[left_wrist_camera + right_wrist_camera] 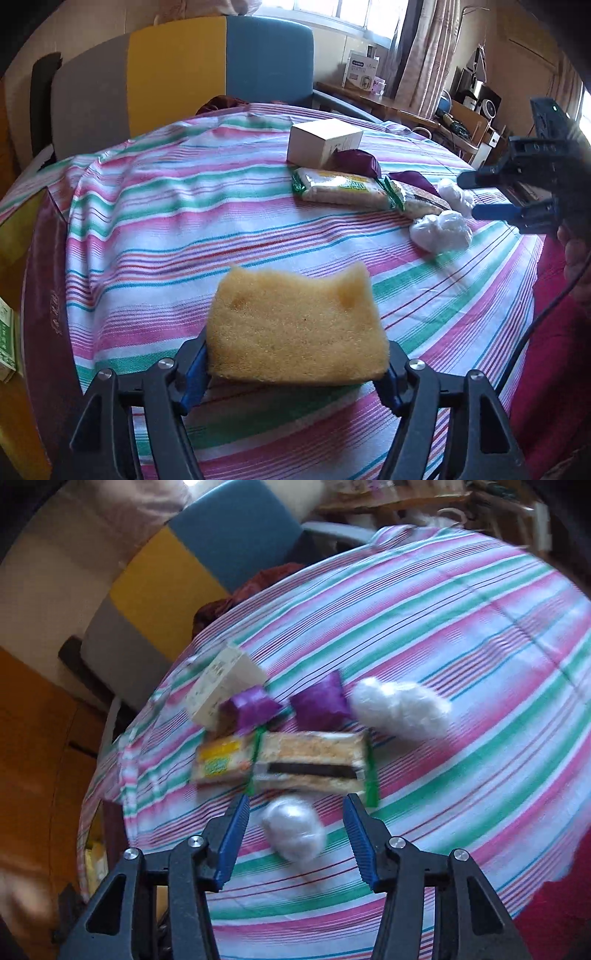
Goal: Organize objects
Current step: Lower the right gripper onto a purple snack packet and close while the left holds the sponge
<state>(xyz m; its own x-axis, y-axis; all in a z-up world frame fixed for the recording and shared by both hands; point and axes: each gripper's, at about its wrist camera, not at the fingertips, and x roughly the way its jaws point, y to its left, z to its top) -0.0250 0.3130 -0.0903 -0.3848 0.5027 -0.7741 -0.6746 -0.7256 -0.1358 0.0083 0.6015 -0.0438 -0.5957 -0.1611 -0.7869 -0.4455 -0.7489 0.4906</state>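
My left gripper [295, 373] is shut on a yellow sponge [295, 321], its blue pads [194, 369] pressed against both sides, low over the striped tablecloth [166, 229]. My right gripper [295, 799] is open, and a white plastic wad [293, 830] lies loose between its fingers without touching them. In the left wrist view the right gripper [469, 197] hovers at the right by the two white wads [441, 230]. Beyond lie two green-edged snack packs [314, 764], two purple packets [321, 701], a white box [221, 686] and a larger white wad [399, 705].
A chair with grey, yellow and blue panels [177, 77] stands behind the table. Dark red cloth [546, 350] hangs at the right edge, where a hand [576, 258] and a cable show. A cluttered desk [461, 110] stands at the back right.
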